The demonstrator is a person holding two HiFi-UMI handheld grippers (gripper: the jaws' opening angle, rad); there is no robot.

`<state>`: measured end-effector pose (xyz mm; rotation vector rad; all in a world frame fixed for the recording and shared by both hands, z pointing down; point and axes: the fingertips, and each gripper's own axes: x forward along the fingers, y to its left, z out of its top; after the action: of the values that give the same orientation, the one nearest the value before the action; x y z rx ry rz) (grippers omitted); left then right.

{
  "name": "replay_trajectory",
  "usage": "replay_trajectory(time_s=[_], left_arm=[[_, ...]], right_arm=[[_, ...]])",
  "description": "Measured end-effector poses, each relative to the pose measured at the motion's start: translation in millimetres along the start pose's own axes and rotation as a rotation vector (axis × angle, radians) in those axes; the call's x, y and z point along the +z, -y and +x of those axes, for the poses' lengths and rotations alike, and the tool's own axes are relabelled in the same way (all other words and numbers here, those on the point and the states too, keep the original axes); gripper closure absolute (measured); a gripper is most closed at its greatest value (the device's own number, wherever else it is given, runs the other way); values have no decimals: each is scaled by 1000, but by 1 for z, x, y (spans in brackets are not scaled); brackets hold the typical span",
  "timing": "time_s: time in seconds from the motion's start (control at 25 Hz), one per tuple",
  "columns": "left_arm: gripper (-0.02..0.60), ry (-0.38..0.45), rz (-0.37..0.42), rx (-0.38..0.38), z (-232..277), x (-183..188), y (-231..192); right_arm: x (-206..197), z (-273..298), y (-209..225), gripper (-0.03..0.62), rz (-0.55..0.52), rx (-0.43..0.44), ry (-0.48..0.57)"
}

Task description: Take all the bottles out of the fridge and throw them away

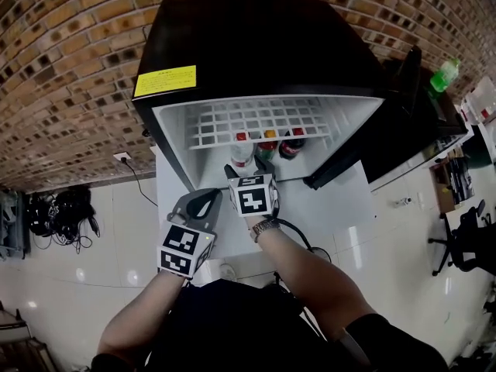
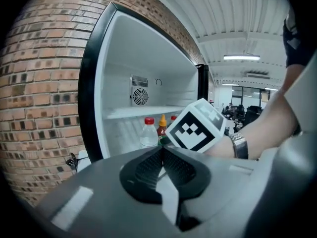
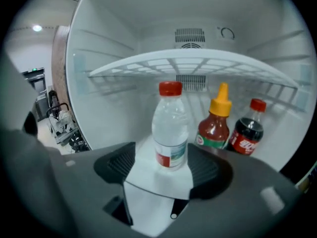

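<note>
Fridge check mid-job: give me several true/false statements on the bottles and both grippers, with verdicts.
The fridge stands with its door open. True.
Three bottles stand under the wire shelf. True: water bottle, sauce bottle, cola bottle.
The right gripper is clamped on the water bottle. False: its fingers stand apart, the bottle between them unpressed.
The left gripper holds a bottle. False: its fingers are together, nothing between them.
The sauce bottle lies on its side. False: it stands upright.
</note>
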<state>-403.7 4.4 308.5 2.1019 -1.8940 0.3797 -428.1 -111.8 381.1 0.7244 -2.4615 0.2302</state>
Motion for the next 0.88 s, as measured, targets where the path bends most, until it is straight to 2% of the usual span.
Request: replay_trajectory(time_s=[0.24, 0.6, 0.88], left_arm=[[578, -6, 2, -30, 8, -4, -13], [578, -21, -20, -36, 10, -14, -30], [578, -14, -28, -32, 10, -12, -33]], right_arm=[[0, 26, 8, 273, -4, -63, -26], [1, 45, 20, 289, 16, -118, -50], [-3, 36, 15, 301, -2, -97, -62]])
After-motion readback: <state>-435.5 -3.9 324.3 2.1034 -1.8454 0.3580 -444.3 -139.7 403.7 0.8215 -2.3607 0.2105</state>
